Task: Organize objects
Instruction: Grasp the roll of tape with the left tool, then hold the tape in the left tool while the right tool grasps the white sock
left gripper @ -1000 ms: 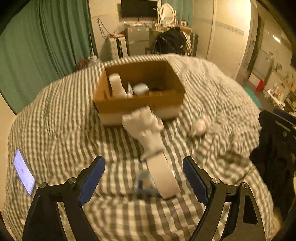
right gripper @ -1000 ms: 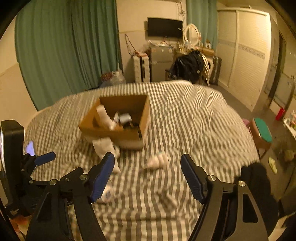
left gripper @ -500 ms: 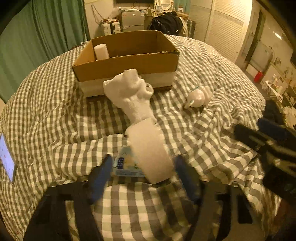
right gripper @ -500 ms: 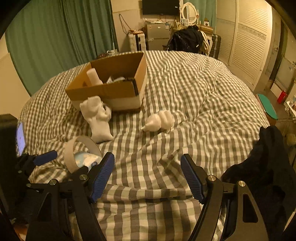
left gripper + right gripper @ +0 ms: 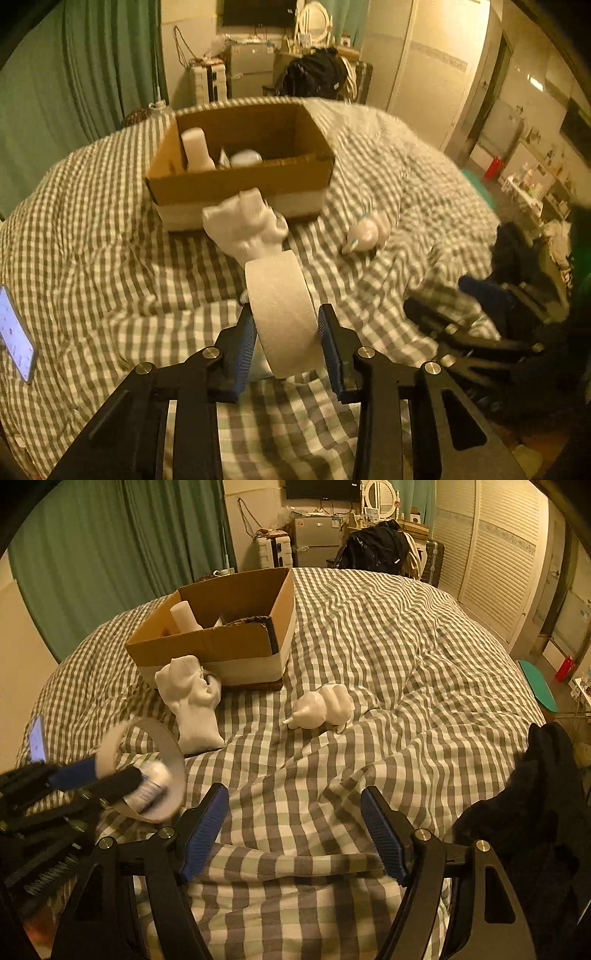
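My left gripper point(image 5: 285, 332) is shut on a wide roll of tape point(image 5: 282, 310), holding it upright just above the checked bedspread; it shows in the right wrist view too point(image 5: 147, 771). A small white packet point(image 5: 151, 786) lies under the roll. A white plaster figure point(image 5: 249, 227) lies in front of the open cardboard box point(image 5: 240, 181), which holds a white bottle point(image 5: 197, 149) and other small items. A white lump-shaped object point(image 5: 325, 707) lies to the right. My right gripper point(image 5: 295, 834) is open and empty over the bedspread.
A phone point(image 5: 14, 338) with a lit screen lies at the bed's left edge. Dark clothing point(image 5: 535, 812) is at the bed's right side. Green curtains, a fridge and a chair piled with bags stand behind the bed.
My left gripper moved forward around the tape roll, closed on it and lifted it slightly. My right gripper came lower and closer to the bed, still open.
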### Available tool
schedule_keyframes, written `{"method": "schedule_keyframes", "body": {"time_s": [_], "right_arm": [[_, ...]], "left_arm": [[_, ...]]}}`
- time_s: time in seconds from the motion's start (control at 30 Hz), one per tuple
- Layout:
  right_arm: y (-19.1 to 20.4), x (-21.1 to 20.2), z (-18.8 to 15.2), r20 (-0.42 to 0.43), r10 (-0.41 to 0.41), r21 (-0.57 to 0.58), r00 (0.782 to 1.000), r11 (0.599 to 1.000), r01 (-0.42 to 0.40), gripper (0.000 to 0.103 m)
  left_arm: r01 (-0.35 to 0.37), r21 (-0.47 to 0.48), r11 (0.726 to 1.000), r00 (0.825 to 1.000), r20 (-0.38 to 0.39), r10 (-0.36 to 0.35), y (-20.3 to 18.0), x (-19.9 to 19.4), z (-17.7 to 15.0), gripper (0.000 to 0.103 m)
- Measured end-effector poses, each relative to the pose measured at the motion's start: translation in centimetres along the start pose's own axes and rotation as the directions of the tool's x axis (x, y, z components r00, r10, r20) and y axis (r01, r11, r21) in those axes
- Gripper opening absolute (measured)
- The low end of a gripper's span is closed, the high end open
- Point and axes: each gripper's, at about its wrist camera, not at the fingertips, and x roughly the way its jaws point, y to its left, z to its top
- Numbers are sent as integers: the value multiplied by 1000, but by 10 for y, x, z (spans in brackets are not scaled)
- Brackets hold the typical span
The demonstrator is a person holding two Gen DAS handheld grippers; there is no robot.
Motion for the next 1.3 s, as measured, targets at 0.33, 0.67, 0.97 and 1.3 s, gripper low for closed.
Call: {"method": "schedule_keyframes", "body": {"time_s": [0.33,0.67,0.97,1.3], "right_arm": [[37,-6,3,12,74,-73,997,995,-73,74],[76,11,1,-33,113,-151,993,982,-116,74],[103,46,26,-69,105,-191,992,975,-117,74],[124,109,79,-95,71,-195,993,977,-88,74]], "left_arm": [[-16,-83,996,998,53,20,49,-20,10,29],[-44,-161,986,998,34,50,95,-9,2,27],[-97,-231,968,995,-30,93,141,23,-10,27],[-74,-261,962,996,-70,58,167,59,6,27]]}}
